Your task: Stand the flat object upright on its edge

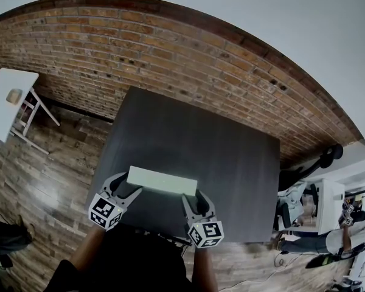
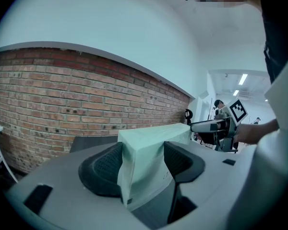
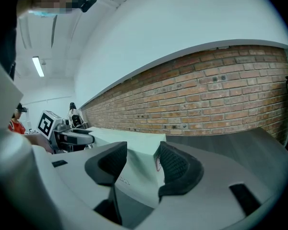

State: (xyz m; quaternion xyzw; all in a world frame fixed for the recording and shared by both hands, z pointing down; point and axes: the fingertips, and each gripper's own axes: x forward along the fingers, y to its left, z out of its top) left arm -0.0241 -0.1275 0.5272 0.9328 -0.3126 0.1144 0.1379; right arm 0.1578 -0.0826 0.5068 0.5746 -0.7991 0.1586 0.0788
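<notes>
A pale green flat box (image 1: 162, 180) is over the near part of the dark grey table (image 1: 201, 132), lying left to right with a narrow long face turned up. My left gripper (image 1: 128, 186) is shut on its left end, the box (image 2: 143, 163) wedged between both pads. My right gripper (image 1: 193, 198) is shut on the right end, where the box (image 3: 137, 150) fills the gap between the pads. Each gripper shows in the other's view, the right gripper (image 2: 217, 126) and the left gripper (image 3: 69, 138). Whether the box's lower edge touches the table is hidden.
The table's front edge runs just under the grippers. A brick wall (image 1: 170, 47) stands behind the table. On the wooden floor at the left stands a small white table (image 1: 6, 99). Desks and a person (image 1: 350, 236) are at the far right.
</notes>
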